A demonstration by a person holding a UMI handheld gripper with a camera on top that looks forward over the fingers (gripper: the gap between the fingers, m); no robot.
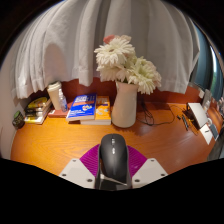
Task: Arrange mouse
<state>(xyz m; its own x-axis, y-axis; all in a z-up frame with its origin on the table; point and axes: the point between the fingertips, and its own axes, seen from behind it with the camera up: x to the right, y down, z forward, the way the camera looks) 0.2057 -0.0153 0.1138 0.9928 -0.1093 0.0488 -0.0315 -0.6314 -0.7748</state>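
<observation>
tongs (pixel 113 172) closed on the mouse (pixel 113 157), its rear hidden; vase (pixel 124 104) beyond.

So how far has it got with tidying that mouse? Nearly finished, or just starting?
Midway, I would guess. Done: the tongs have reached the mouse, which now sits between the two purple pads. In hand: the grip itself, though I cannot tell whether the pads press on it or whether it rests on the desk. Left: setting it down in its place, perhaps on the bare wood before the vase, and letting go.
</observation>
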